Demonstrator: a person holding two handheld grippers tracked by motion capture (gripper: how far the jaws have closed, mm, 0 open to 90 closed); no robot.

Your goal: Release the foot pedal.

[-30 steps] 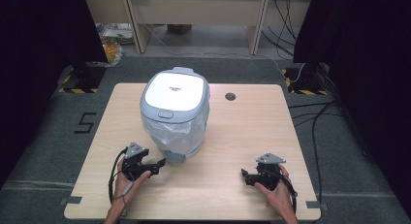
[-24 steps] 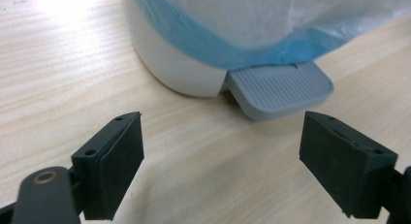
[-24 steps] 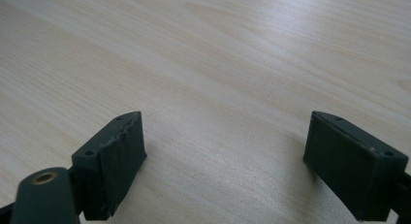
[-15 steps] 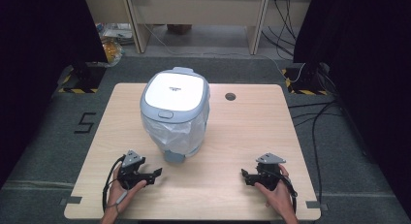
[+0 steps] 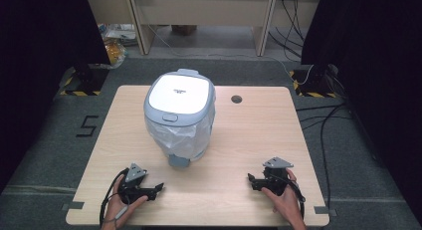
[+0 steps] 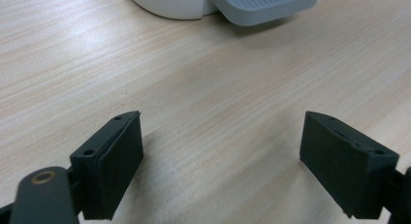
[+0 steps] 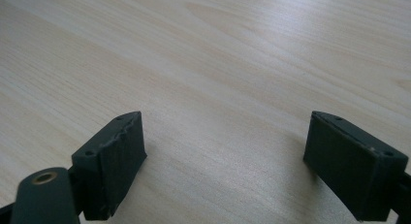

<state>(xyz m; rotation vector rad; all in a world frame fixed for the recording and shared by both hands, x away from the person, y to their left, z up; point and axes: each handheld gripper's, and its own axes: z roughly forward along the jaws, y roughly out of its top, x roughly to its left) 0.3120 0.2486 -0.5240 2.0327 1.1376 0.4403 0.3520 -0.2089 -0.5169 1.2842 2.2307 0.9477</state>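
A grey and white pedal bin (image 5: 180, 115) with a clear plastic liner stands on the wooden table (image 5: 239, 140), left of centre. Its lid is closed and its grey foot pedal (image 5: 178, 161) faces the front edge. My left gripper (image 5: 158, 188) rests on the table near the front left, a little in front of the pedal, open with nothing between its jaws. In the left gripper view the pedal (image 6: 264, 3) and the bin's base lie just ahead of my left gripper (image 6: 223, 161). My right gripper (image 5: 251, 180) rests open near the front right; in its own view my right gripper (image 7: 225, 161) has bare wood between the jaws.
A round cable hole (image 5: 236, 99) sits in the table behind and to the right of the bin. Black curtains flank both sides. Cables (image 5: 318, 120) trail on the floor at the right, and a shelf unit stands beyond the table.
My left gripper has drawn back from the bin's pedal toward the front left edge of the table. The right gripper has stayed put.
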